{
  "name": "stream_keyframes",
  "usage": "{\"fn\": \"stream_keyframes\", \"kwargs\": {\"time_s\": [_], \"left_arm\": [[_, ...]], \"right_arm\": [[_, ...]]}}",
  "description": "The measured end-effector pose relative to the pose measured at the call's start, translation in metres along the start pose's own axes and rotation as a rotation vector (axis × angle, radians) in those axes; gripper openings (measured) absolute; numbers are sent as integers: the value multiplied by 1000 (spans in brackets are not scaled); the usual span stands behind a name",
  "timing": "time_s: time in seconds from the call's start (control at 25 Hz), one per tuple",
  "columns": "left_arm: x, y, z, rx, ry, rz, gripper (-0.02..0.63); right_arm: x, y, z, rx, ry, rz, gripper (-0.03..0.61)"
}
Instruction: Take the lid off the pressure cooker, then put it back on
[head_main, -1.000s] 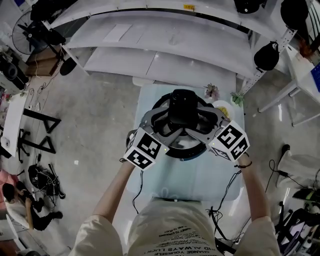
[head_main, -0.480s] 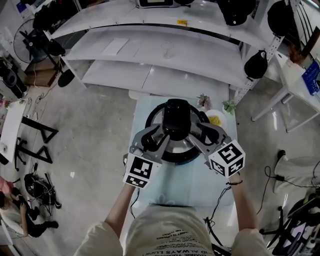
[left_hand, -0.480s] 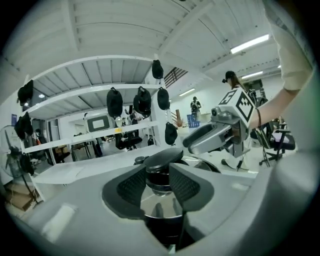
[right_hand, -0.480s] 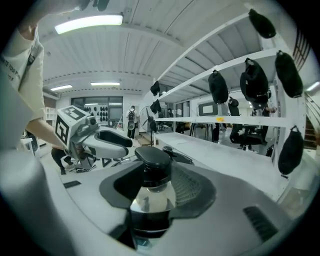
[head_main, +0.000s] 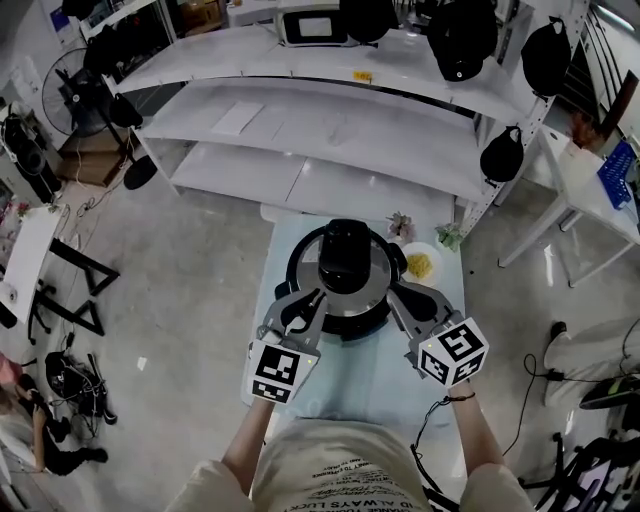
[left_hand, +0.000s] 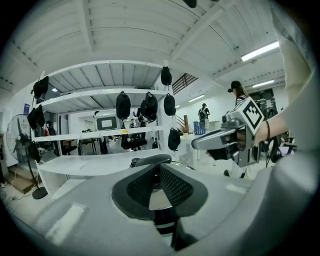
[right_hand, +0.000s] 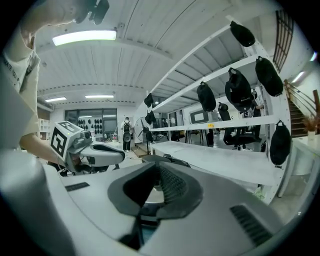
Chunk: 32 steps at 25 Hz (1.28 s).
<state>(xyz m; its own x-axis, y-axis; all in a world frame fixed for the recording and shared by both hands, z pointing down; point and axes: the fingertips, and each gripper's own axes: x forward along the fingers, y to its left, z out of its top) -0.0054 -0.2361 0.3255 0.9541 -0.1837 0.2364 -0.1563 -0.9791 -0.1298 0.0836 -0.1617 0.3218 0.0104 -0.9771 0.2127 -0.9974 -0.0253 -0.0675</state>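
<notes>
The pressure cooker (head_main: 296, 265) stands in the middle of the pale blue worktop (head_main: 370, 375). Its lid (head_main: 350, 302), with the black handle (head_main: 343, 258), sits on top of it. The left tool (head_main: 318, 296) is at the cooker's left side and the right tool (head_main: 394, 292) is at its right side, and both point inward toward the lid. The jaws of each tool are closing. They are narrow, almost together, with nothing between them. Behind the cooker, a small plate (head_main: 434, 252) with yellow food stands near a little plant (head_main: 400, 224).
</notes>
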Motion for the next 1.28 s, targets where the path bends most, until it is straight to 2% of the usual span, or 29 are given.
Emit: {"fn": "stream_keyframes", "kwargs": {"time_s": [0.28,0.64,0.92,1.28], "left_arm": [[-12,-11,8,-34,-28,10,34],[-26,-12,24,-83,-94,31,28],[-41,2,34,-92,-141,90,26],[-48,3,39,-66,-145,122,26]], "right_arm": [[-22,2,10,18,-64,-26,8],[-55,-13,16,98,-177,-125,5],[-83,-18,37,76,-271,-188,5],[-94,-19,42,54,-286,-202,5]]}}
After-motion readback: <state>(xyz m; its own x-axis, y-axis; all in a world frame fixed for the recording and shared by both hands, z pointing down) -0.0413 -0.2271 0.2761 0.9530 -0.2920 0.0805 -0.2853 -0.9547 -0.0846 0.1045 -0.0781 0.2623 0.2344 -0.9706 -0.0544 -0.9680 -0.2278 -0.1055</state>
